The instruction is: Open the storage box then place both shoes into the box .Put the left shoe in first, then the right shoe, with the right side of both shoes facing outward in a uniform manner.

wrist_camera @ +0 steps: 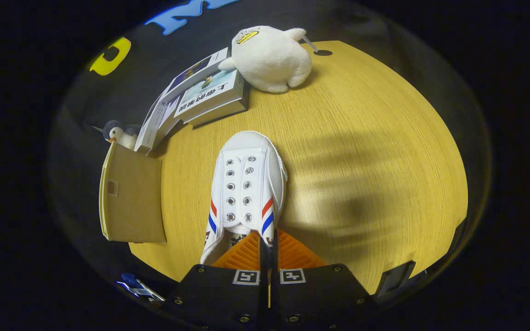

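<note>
A: While your gripper (268,248) holds a white shoe (246,184) over the table (361,138), how far along do you stand?

B: Judging by this alone, you are mid-carry with one shoe. Your fingers are pressed nearly together on the back of its collar, clamped there. Which shoe it is, left or right, cannot be told from above.

A: And the box?

B: A tan panel (131,197) stands just left of the shoe, at the table's edge; it looks like the box or its opened flap, so opening seems done. No shoe can be seen inside it. Placing appears wholly left to you.

A: Which way does the shoe point?

B: Straight away from you. Its long axis runs along your fingers, heel at the tips, toe toward the books (200,96) and the white plush (269,57) beyond. Laces side faces up, the striped flanks to either side. You will likely need to turn it for the right side to face outward
</note>
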